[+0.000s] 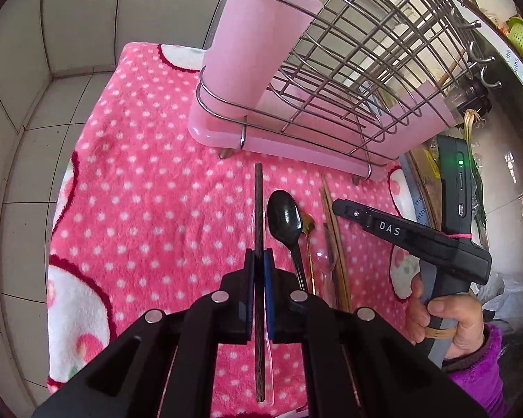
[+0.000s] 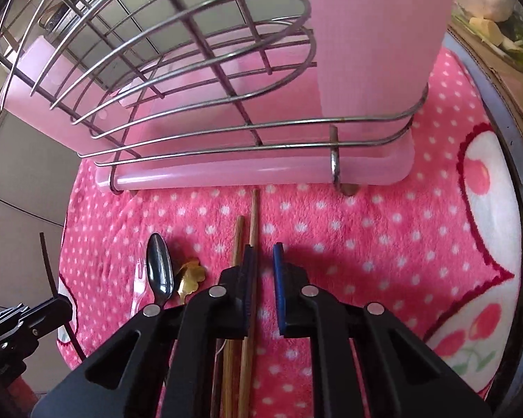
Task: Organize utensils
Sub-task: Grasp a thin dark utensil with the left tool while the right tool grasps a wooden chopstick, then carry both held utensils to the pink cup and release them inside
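My left gripper (image 1: 259, 257) is shut on a dark wooden chopstick (image 1: 258, 209), held above the pink dotted towel (image 1: 139, 191); the same chopstick shows at the left edge of the right wrist view (image 2: 48, 264). On the towel lie a black spoon (image 1: 284, 221), a gold spoon (image 1: 308, 230), a clear plastic utensil (image 1: 322, 261) and a pair of brown chopsticks (image 1: 334, 223). My right gripper (image 2: 263, 261) is open and empty, just right of the brown chopsticks (image 2: 252, 216). The wire rack with pink holders (image 1: 254, 55) stands behind.
The rack's pink drip tray (image 2: 226, 174) is close ahead of my right gripper. Tiled wall and ledge (image 1: 35, 104) lie left of the towel. A cardboard box with vegetables (image 2: 498, 45) sits at the right.
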Demonstrator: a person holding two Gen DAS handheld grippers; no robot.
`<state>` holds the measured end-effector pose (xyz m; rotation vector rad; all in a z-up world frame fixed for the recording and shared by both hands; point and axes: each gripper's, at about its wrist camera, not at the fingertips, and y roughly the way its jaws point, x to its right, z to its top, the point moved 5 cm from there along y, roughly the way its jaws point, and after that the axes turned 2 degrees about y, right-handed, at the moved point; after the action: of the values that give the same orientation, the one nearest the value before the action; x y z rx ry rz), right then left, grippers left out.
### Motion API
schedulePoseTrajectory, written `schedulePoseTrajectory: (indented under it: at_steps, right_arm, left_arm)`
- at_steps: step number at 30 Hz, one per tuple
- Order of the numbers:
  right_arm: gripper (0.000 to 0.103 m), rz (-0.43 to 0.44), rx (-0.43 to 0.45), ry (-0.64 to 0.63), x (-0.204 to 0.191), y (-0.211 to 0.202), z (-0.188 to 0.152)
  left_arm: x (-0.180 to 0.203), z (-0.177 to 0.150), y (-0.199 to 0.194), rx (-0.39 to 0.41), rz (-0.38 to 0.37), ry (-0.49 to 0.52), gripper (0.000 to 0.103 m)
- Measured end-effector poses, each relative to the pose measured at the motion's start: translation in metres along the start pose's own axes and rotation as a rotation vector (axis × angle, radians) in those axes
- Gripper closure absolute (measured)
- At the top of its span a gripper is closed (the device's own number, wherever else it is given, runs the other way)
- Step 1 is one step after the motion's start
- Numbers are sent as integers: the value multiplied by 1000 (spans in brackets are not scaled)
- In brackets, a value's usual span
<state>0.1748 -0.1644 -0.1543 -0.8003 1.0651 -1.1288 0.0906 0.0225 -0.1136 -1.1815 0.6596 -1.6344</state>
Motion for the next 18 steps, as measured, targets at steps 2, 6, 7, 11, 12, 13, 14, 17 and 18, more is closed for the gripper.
schedulePoseTrajectory:
  at_steps: [2,6,7,11,12,13,14,17,18]
  right_arm:
    - [92,-28,-6,-14,-5,4,2]
    - [91,-66,-18,-34,-15,13,3]
    - [92,-78,-14,-44,-17,14,4]
    - [97,-69,18,-46,-20,14,3]
    - [97,-55,29,-36,-18,11,0]
    - [97,-38,43,-25,-13,6,-3]
    - [97,-25,64,-14,-9,-1,-6]
    - [97,28,156,-1,1,-31,-18]
    - [97,46,193,1,3,-43,-21]
  left_arm:
    - [-5,1,-5,6,-6,-3,99]
    - [-5,3,-7,19,-19,-3,99]
    - [-6,3,-8,22,-20,-3,99]
    - [-3,4,-15,47,-25,4,99]
    - [-3,4,-18,56,-27,10,99]
    - [-1,4,-21,70,-29,16,99]
    - [0,5,-25,85,-31,21,99]
    - [4,8,-37,146,-44,33,99]
    - [5,10,-42,170,-45,36,99]
